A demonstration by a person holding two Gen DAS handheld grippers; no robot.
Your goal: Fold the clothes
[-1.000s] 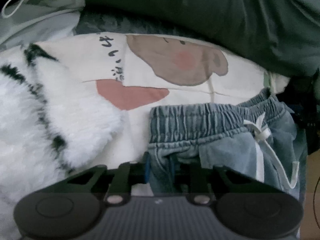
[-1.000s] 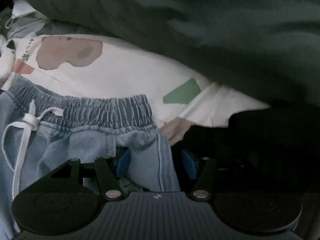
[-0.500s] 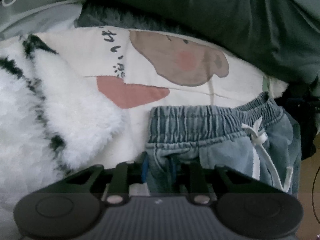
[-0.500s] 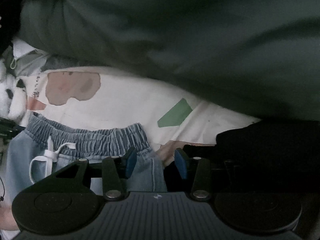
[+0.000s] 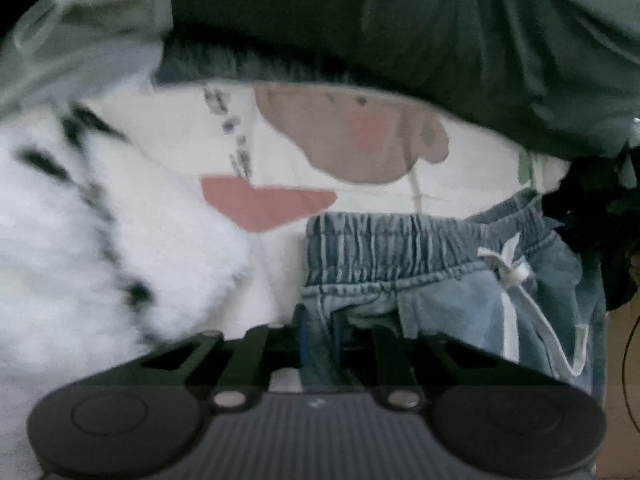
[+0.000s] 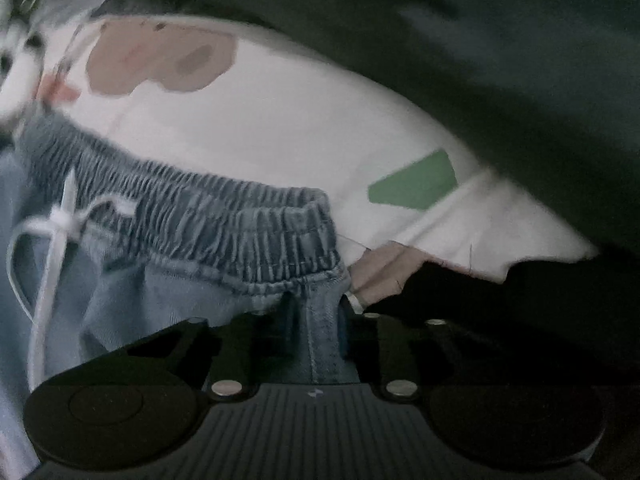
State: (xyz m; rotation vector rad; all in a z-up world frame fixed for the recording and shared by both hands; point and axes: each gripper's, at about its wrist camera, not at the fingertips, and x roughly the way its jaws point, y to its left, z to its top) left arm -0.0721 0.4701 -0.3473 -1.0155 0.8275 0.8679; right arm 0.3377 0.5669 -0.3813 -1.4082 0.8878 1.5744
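- Dark green bedding is bunched along the far edge, overhanging everything below it
- Under it lies a cream printed sheet, a brown cartoon shape and a pink patch on it, a green patch toward its right side
- White fluffy blanket with black marks heaped at the left edge of the sheet
- Now the denim shorts, lying on the cream sheet, elastic waistband facing the bedding, white drawstring knotted at the middle
- Left gripper has just been closing and is clamped on the waist corner by the fluffy blanket
- Right gripper has just been closing too, and it's pinching the opposite side seam, right below the waistband
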